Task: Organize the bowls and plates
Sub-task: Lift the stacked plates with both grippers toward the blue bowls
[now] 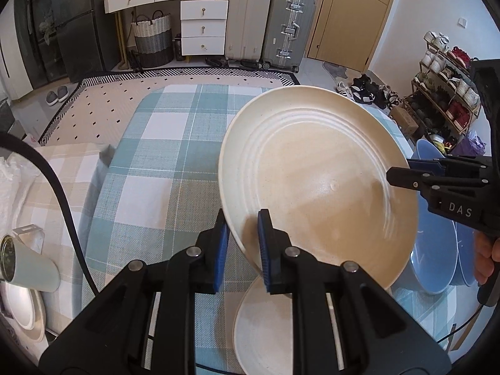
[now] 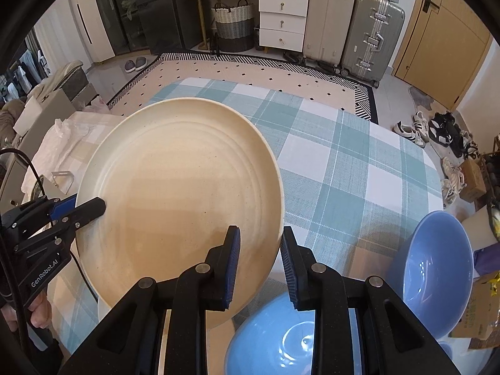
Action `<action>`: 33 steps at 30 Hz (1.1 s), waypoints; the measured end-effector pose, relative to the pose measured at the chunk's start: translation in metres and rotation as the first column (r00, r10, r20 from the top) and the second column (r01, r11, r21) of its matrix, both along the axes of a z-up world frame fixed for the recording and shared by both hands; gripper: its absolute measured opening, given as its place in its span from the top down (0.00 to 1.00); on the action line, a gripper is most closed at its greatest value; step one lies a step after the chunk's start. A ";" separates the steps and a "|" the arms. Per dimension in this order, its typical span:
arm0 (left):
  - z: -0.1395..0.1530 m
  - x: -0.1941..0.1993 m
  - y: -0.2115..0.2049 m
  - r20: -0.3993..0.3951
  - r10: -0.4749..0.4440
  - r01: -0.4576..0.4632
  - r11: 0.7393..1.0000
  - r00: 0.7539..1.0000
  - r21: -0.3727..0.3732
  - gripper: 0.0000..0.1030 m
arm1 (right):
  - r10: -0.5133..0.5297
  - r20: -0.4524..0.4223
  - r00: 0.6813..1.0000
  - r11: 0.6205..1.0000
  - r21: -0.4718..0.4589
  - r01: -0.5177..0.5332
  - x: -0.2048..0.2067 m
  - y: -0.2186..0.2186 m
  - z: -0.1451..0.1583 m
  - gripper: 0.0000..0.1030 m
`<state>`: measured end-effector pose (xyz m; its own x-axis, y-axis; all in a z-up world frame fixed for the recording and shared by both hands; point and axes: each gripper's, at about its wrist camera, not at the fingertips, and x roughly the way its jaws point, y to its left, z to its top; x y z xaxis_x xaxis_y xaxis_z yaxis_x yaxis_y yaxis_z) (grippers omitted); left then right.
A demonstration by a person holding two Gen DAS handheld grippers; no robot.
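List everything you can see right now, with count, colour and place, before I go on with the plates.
held plate: one, cream, lifted and tilted above the table
second plate: one, cream, lying on the cloth below it
bowls: two, blue, on the table's right side
table: one, teal and white checked cloth
mug: one, white, far left
suitcases: two, cream and grey, back wall
drawer unit: one, white, beside the suitcases
basket: one, woven, grey and white, under the desk
shoe rack: one, wooden, right
left gripper: black, blue pads, shut on the held plate's rim
right gripper: same, shut on the opposite rim
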<state>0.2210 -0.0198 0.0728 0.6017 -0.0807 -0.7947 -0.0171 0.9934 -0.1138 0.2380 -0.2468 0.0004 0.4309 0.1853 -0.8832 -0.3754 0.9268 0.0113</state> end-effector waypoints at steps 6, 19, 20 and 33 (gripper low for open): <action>0.007 -0.019 0.002 0.012 0.003 -0.003 1.000 1.000 0.020 0.86 | 0.001 0.022 1.000 1.000 0.004 -0.001 -0.021 0.005 0.004 0.74; 0.020 -0.052 -0.001 0.031 -0.011 0.009 0.999 0.999 0.052 0.86 | -0.003 0.049 0.999 1.000 0.023 0.002 -0.060 0.007 0.012 0.74; 0.021 -0.053 -0.001 0.033 -0.010 0.009 0.999 0.999 0.050 0.86 | -0.003 0.049 0.999 1.000 0.024 0.001 -0.062 0.007 0.013 0.74; 0.029 -0.076 -0.009 0.054 -0.033 0.028 0.997 0.998 0.074 0.85 | 0.009 0.071 0.997 0.999 0.044 -0.012 -0.094 -0.002 0.017 0.74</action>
<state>0.1445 -0.0287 0.1013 0.6431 -0.0424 -0.7646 0.0176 0.9990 -0.0405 0.1441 -0.2491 0.0170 0.4898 0.2286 -0.8414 -0.3861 0.9221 0.0258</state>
